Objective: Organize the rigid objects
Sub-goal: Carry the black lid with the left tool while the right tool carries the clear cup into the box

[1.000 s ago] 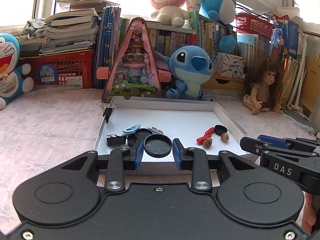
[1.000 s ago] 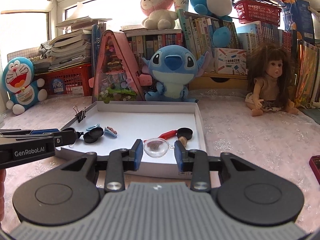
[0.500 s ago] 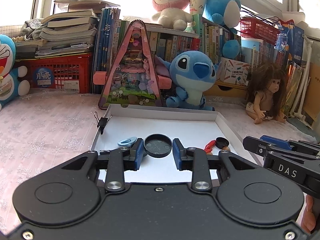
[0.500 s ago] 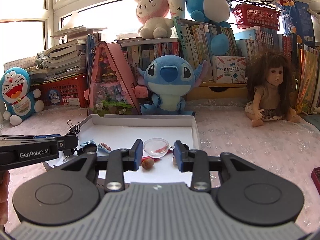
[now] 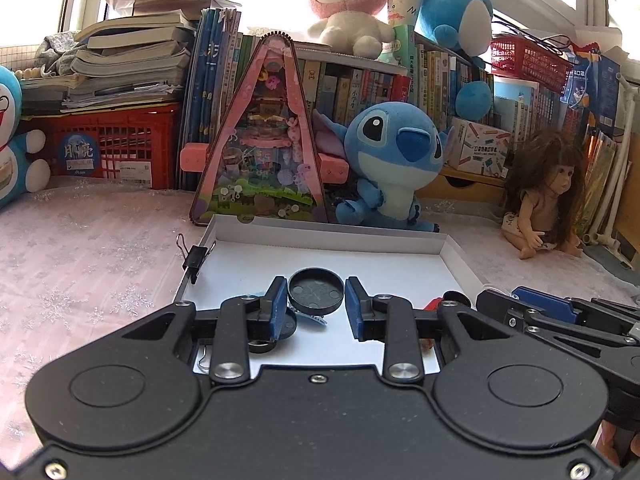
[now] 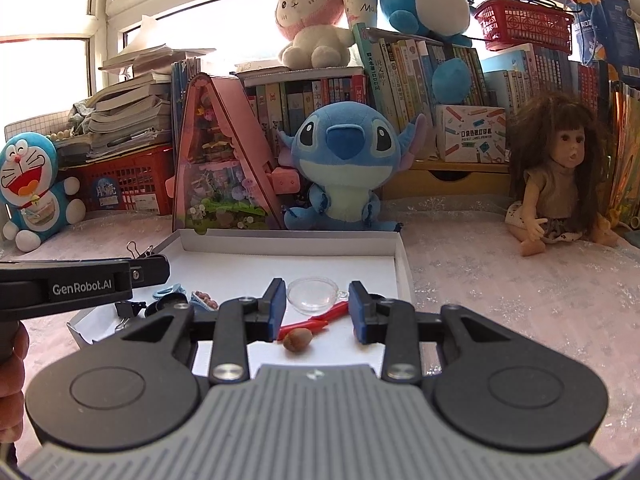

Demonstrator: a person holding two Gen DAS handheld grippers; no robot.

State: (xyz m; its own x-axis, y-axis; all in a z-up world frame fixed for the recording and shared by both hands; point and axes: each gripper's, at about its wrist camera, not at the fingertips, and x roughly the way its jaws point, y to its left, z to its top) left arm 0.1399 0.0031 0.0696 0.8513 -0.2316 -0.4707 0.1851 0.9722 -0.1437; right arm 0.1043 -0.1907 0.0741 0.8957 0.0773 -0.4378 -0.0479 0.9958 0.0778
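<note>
The black round lid [image 5: 316, 290] sits pinched between the pads of the left tool [image 5: 316, 300], held by its rim and lifted above the floor of the white tray [image 5: 328, 236]. It looks stiff, light and smooth, so the rim grip across its width seems the right hold; a slack pinch could let it swivel or slip. The clear round dish [image 6: 313, 295] is likewise clamped across its rim by the right tool [image 6: 316, 300], with a small loop handle poking toward the right pad. It is probably thin plastic, light but easy to crack if squeezed harder.

Below and behind the left tool lie another dark disc [image 5: 286, 326] and a blue clip [image 5: 310, 319]; a black binder clip [image 5: 195, 258] bites the tray's wall ahead to the left. Under the right tool lie a red stick [image 6: 316, 320] and a nut [image 6: 298, 339].

Ahead of both tools the tray floor is bare up to its far wall, giving fair room to set things down. Its low walls are the edges to clear. The 2 tools work side by side and close, so sideways moves are tight. Beyond the tray, a blue plush toy [image 6: 340, 164] crowds the far side.
</note>
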